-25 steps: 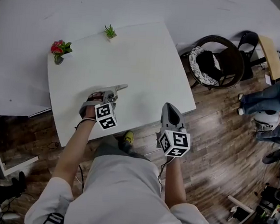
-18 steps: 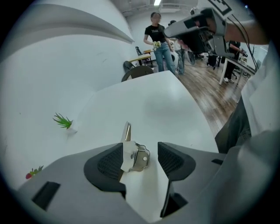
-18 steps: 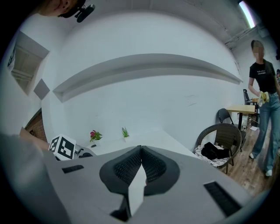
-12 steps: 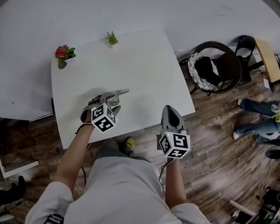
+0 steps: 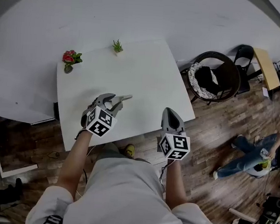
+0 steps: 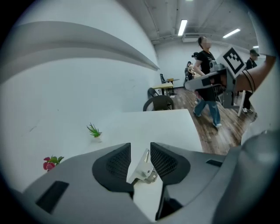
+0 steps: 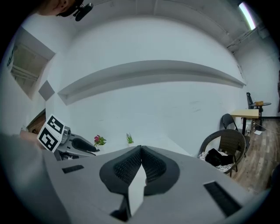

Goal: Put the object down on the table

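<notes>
Head view: the left gripper [image 5: 115, 101] is over the near left part of the table [image 5: 147, 76], and a slim metal piece [image 5: 125, 98] pokes out beyond its tips. The right gripper [image 5: 170, 111] is at the near right edge. A small pot of red flowers [image 5: 69, 59] sits on the far left corner, and a potted green plant [image 5: 117, 47] stands on the far edge.

Left gripper view: the jaws have just been closing and now clamp the tilted metal piece [image 6: 143, 168] between the pads.

Right gripper view: the right gripper's [image 7: 141, 151] jaws are pressed together with nothing between them.

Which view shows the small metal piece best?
The left gripper view: the metal piece sits close up between the left gripper's jaws, which have just been closing on it. The head view shows only its silver tip; in the right gripper view I can't make it out.
</notes>
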Demonstrator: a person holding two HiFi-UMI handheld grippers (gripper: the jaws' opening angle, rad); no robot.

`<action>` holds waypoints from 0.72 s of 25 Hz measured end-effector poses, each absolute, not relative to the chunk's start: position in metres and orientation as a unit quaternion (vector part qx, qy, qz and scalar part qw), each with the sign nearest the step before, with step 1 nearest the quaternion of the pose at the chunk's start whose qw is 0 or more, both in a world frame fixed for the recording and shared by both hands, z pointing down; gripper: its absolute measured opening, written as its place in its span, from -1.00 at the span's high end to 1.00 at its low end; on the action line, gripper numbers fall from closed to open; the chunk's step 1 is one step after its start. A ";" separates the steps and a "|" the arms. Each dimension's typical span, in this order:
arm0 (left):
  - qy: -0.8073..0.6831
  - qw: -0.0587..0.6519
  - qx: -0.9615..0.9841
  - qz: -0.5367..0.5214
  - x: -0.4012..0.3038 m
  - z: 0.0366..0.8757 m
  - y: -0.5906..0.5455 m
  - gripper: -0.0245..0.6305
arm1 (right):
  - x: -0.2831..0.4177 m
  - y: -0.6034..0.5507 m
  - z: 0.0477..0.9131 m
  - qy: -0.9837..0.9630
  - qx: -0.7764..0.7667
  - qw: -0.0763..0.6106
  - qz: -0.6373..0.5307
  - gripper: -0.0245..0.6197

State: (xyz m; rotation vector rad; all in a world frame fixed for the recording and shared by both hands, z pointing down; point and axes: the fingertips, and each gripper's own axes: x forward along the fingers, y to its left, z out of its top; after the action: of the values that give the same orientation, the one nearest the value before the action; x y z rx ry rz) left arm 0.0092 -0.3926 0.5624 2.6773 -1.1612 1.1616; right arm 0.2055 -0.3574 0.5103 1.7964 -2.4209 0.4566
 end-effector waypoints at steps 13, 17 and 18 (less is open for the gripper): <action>-0.483 0.036 0.845 0.226 -0.030 0.486 -0.392 0.68 | 0.199 -0.354 0.488 -0.800 0.585 0.040 0.128 0.90; -0.513 0.035 0.836 0.190 -0.042 0.462 -0.382 0.78 | 0.196 -0.351 0.482 -0.803 0.583 0.037 0.120 0.90; -0.519 0.034 0.834 0.183 -0.046 0.458 -0.379 0.81 | 0.195 -0.349 0.481 -0.804 0.582 0.036 0.119 0.90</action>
State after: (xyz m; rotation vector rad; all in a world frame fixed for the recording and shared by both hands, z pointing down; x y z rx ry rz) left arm -0.0455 -0.3791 0.4581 2.5662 -1.5969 0.5633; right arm 0.1952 -0.3493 0.4809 1.7879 -2.4688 0.3660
